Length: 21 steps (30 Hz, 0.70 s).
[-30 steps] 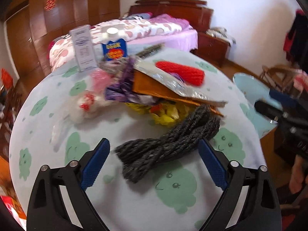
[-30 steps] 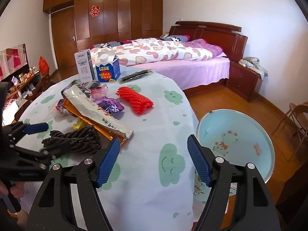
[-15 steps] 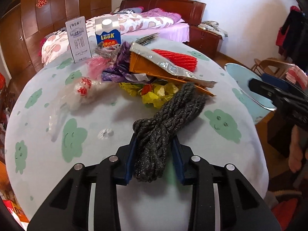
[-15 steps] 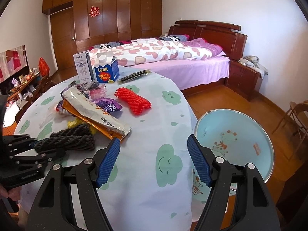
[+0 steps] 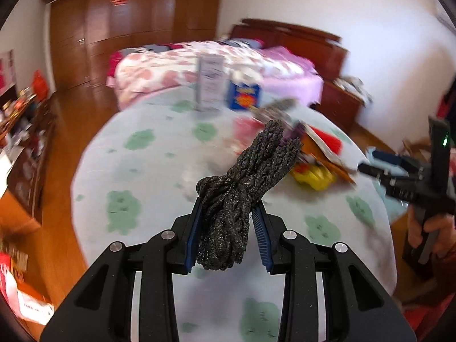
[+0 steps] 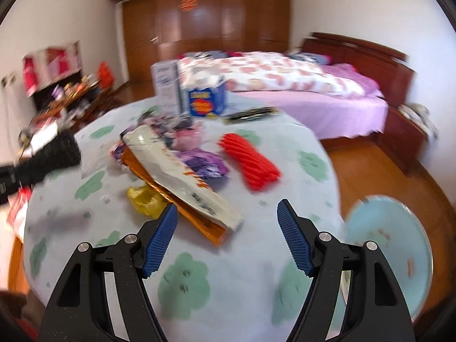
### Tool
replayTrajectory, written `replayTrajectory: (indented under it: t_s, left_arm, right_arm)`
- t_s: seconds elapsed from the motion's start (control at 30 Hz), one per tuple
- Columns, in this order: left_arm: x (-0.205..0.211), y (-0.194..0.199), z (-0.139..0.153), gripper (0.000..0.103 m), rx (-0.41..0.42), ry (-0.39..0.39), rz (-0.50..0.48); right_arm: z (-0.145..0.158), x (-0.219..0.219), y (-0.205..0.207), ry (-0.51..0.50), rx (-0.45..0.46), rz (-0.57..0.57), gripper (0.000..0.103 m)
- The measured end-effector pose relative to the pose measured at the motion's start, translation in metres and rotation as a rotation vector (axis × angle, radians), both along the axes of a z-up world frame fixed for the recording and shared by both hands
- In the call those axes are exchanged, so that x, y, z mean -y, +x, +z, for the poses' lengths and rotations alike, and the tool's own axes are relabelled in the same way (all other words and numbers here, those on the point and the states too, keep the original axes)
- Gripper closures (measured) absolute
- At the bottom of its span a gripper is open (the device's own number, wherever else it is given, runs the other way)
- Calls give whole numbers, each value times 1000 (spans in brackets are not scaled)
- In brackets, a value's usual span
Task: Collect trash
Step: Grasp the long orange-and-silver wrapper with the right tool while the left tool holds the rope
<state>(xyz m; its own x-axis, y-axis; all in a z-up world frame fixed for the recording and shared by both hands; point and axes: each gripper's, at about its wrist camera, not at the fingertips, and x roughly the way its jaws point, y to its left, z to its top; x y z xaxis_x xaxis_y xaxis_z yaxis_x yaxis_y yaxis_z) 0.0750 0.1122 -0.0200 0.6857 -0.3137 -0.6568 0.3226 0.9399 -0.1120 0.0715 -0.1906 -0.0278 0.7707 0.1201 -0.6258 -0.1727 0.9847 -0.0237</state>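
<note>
Left claw (image 5: 226, 235) clamps the dark rope bundle (image 5: 248, 182) above the worktop (image 5: 136, 188), right claw (image 6: 228, 239) gapes empty; your grip's near one end, so a swing toward the basin (image 6: 399, 245) may slip it.

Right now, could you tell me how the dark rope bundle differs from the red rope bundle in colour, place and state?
The dark rope bundle is charcoal grey; the red rope bundle is bright red. The dark one is clamped between the pads of the left gripper and off the table; the red one lies loose on the cloth, touched by neither gripper. The right gripper is open and empty. Both are short twisted hanks of cord.
</note>
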Motion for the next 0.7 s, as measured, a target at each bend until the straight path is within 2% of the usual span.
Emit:
replayTrajectory:
  t_s: [0.13,0.23,0.37,0.43,0.47,0.53,0.63,0.7]
  left_arm:
    - [-15,3,6,69,10,-12,54]
    - [-22,4,8,69,9,-19,71]
    - [-24,4,8,68,2,-25,72]
    - [-24,5,7,68,-1,-29,70]
    - [-24,6,6,68,-5,-31,70]
    - [-23,6,5,68,-14,-36,70]
    - [-21,5,5,68,-14,-37,67]
    - [-20,4,6,68,-11,-36,67]
  right_arm:
    - [-6,-8,32,18,-76,134,31]
    - [-13,-12,45,14,-112,164,31]
    - [-22,-9,57,63,-167,180,34]
    - [-22,-8,56,87,-174,178,56]
    - [-20,-7,51,99,-168,181,59]
    - [-19,-9,48,99,-163,189,72]
    - [-13,-11,35,101,-152,200,84]
    - [-11,-9,32,107,-147,202,85]
